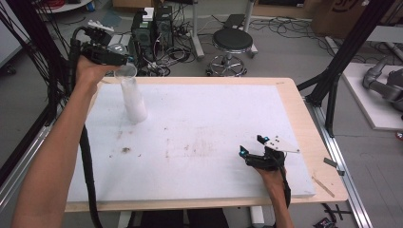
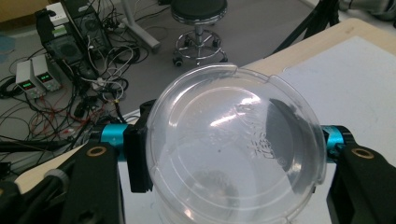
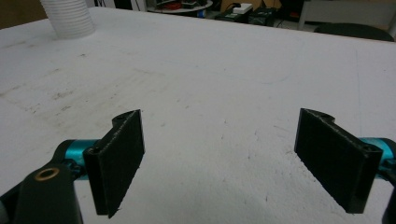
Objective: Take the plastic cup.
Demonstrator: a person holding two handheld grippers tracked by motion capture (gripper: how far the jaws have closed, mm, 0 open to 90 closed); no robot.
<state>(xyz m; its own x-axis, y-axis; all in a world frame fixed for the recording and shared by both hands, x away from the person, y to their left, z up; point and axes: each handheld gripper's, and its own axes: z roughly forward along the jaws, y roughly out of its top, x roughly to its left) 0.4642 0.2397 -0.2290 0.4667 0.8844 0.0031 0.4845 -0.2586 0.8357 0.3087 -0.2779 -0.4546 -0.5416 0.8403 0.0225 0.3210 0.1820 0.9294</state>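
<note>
The left gripper (image 1: 124, 60) is hovering above the far left corner of the tabletop (image 1: 304, 118), its jaws clamping a clear plastic lid (image 2: 236, 144) by its edges. Just under it, a stack of white cups (image 1: 132, 95) is standing upright on the white sheet (image 1: 214, 128). Near the right front, the right gripper (image 1: 252, 148) is sitting low over the sheet, jaws spread wide and gripping nothing.

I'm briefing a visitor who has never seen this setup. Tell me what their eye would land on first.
First, the clear plastic lid clamped in the left gripper, raised above the tall stack of clear cups at the far left of the white table. Next, the right gripper low over the table's near right part, jaws wide open with nothing between them. Behind the table, a black stool and tangled cables on the floor.
</note>
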